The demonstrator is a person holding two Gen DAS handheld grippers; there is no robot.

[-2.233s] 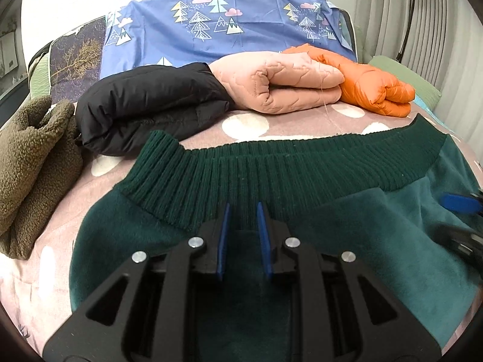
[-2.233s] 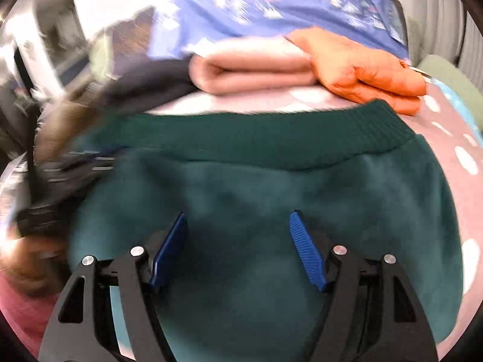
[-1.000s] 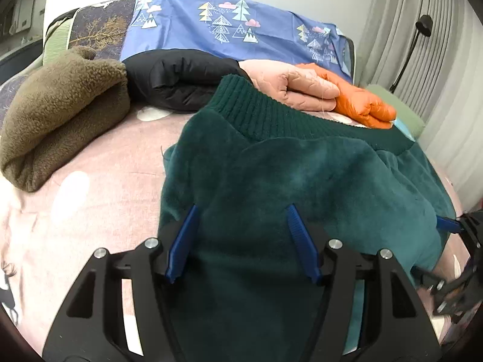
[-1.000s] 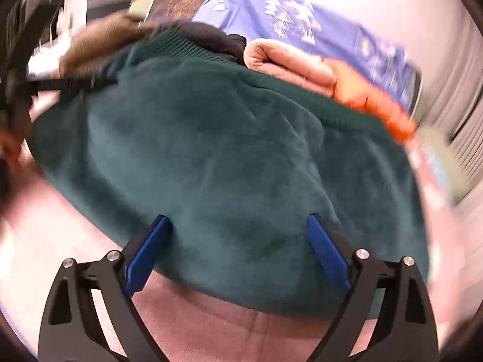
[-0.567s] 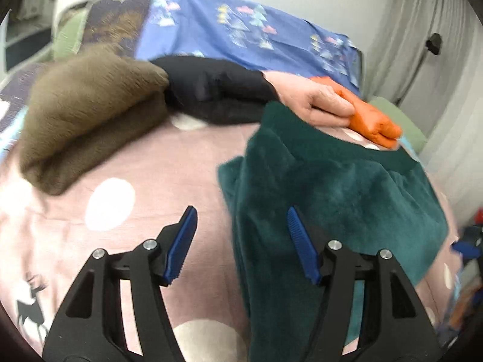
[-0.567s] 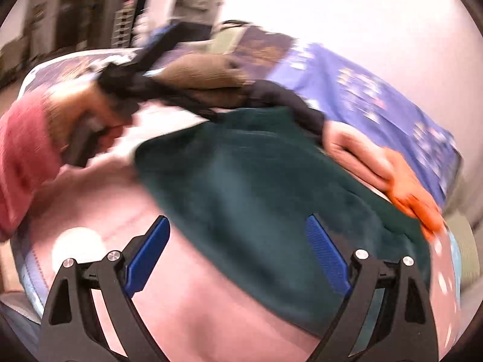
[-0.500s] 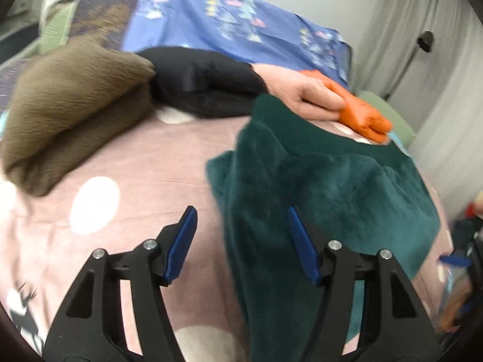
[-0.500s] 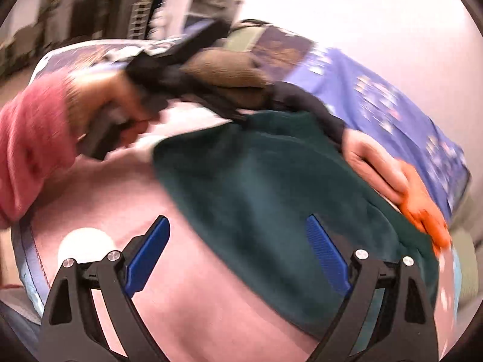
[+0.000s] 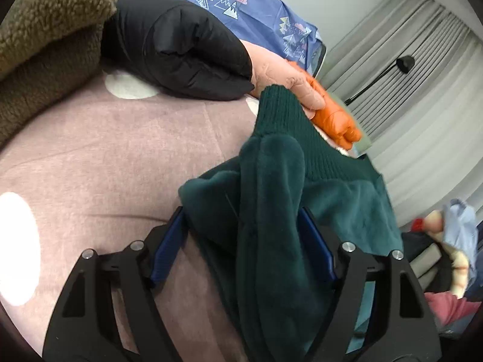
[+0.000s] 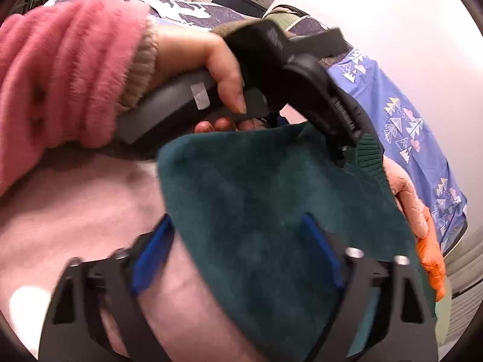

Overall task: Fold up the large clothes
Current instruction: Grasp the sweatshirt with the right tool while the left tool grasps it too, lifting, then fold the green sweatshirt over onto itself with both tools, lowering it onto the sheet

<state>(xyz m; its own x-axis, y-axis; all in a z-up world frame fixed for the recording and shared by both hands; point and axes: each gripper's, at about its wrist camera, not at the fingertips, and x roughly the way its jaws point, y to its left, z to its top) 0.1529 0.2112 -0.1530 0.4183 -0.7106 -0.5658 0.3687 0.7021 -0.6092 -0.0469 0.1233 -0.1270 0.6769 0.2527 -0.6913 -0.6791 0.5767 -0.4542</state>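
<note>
A bed with a dusty-pink spotted cover point(image 9: 114, 163) fills both views, with a blue tree-print sheet point(image 9: 241, 6) at its far end and pale curtains point(image 9: 422, 69) far right. The dark green sweater point(image 9: 271, 211) lies bunched on the cover, its ribbed hem point(image 9: 280, 111) reaching toward a far row of folded garments: a brown fleece point(image 9: 39, 45) at far left, then a black puffer jacket point(image 9: 175, 45), a peach quilted jacket point(image 9: 283, 75) and an orange jacket point(image 9: 335, 120).

The left tongs point(image 9: 241, 247) straddle a raised fold of the sweater. Their blue pads stand spread on either side of it and are opening; the right pad sits against the plush, the left one at its edge.

The right tongs point(image 10: 238, 250) are spread too, but closing. The sweater's near left edge point(image 10: 187, 199) runs down between their fingers, and no pad visibly presses on it.

In the right wrist view the left hand point(image 10: 193, 60), in a fuzzy pink sleeve point(image 10: 66, 69), grips the left tool's dark handle, hiding part of the far garments. That view is motion-blurred. At the right rim of the left wrist view, blurred shapes cannot be made out.
</note>
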